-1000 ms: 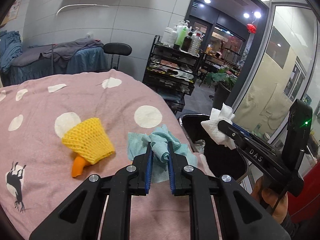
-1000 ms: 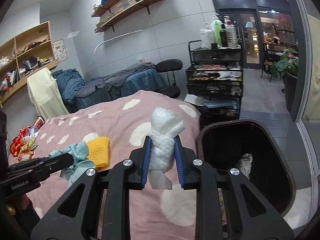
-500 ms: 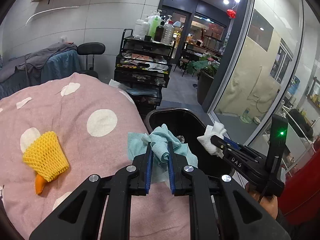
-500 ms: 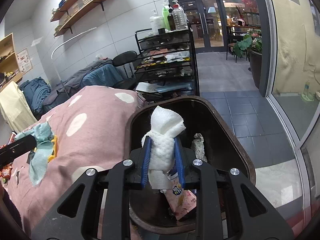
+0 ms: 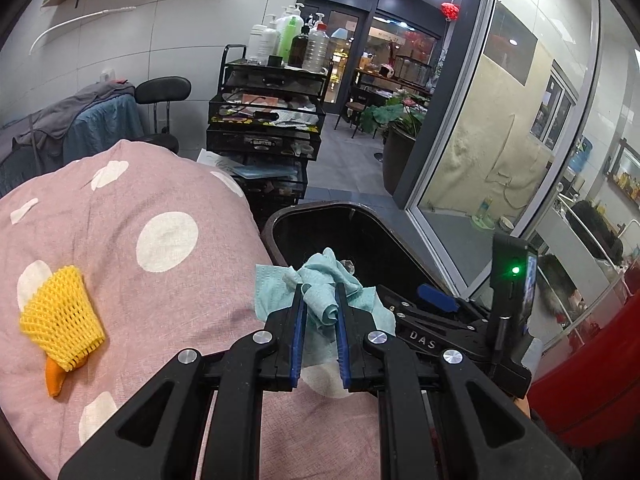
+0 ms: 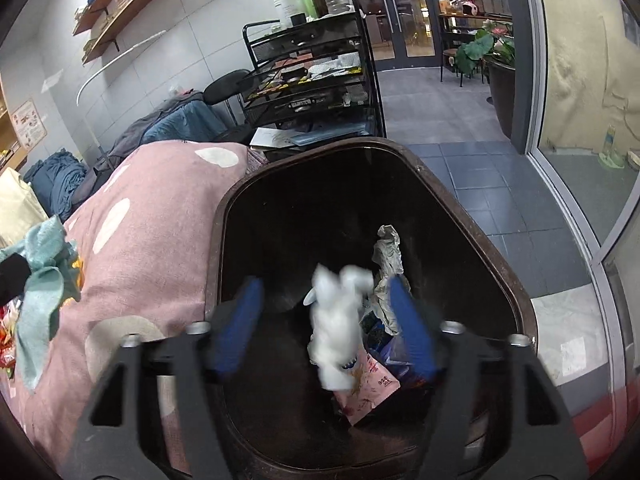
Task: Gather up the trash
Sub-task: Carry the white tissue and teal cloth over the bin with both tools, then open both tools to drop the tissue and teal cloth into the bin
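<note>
My left gripper is shut on a crumpled teal tissue, held over the bed's edge beside the dark bin. My right gripper hangs over the bin's mouth with its jaws opening. A blurred white tissue is between the blue pads, touching neither. A yellow foam net with an orange piece sticking out lies on the pink spotted bedcover. The teal tissue also shows at the left edge of the right wrist view.
Inside the bin lie crumpled paper and a pink wrapper. A black mesh trolley with bottles stands behind the bin. A glass wall runs along the right, and a black stool stands beyond the bed. Colourful wrappers lie at the bed's left.
The right gripper came down over the bin, spread its jaws and let go of the white tissue. The left gripper carried the teal tissue toward the bin.
</note>
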Motion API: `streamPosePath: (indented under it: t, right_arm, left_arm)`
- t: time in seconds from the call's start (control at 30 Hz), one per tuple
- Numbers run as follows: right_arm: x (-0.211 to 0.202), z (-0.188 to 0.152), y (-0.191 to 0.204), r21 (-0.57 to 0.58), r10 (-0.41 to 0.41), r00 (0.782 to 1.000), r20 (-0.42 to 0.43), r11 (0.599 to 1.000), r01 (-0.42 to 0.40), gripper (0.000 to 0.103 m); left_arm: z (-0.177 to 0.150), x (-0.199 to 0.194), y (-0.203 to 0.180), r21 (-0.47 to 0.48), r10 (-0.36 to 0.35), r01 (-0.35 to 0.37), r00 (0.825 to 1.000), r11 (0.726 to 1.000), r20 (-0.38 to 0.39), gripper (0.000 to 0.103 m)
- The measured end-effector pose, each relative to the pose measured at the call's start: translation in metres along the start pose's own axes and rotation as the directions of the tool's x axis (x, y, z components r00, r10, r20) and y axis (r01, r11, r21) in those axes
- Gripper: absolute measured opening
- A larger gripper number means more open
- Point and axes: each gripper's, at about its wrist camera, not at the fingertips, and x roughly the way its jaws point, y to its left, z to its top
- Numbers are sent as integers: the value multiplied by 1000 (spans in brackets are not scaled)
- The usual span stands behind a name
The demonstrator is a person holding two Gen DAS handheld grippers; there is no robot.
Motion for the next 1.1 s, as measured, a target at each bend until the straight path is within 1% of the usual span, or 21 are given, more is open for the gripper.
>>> streamPosePath:
  t: [0.07,0.17,0.3,0.5,0.7,1.0,1.07,1.1]
  right_arm:
    - [-5,-1,-3,8,5,1000,16,1000,-5,78]
    - [-11,-1,-6,22,-8,999,49,1000,7,84]
    - [-22,-1,-12,43,-23,996,85,999,19,87]
    - [-32,1,-19,67,-38,993,111,997,30,89]
    - [-40,2,-30,95,-66,990,122,994,55,92]
    - [-43,2,-41,124,-89,989,120,990,74,93]
    - [-42,2,-42,126,-95,989,117,989,80,93]
    - [-42,2,-43,128,-97,989,115,988,82,93]
  left_arm:
    - [1,4,0,-2,-10,10,1000,1000,-10,14]
    - [3,7,-3,4,-17,17,1000,1000,-17,14]
    - [9,12,-9,19,-29,30,999,999,-24,14]
    - [19,29,-25,48,-54,56,997,997,-53,14]
    - [21,50,-43,99,-45,54,995,994,-89,14]
    - [22,71,-51,129,-25,43,990,991,-140,14]
    - [22,74,-51,125,-25,44,988,991,-150,16]
    - [22,75,-50,121,-24,43,988,992,-154,19]
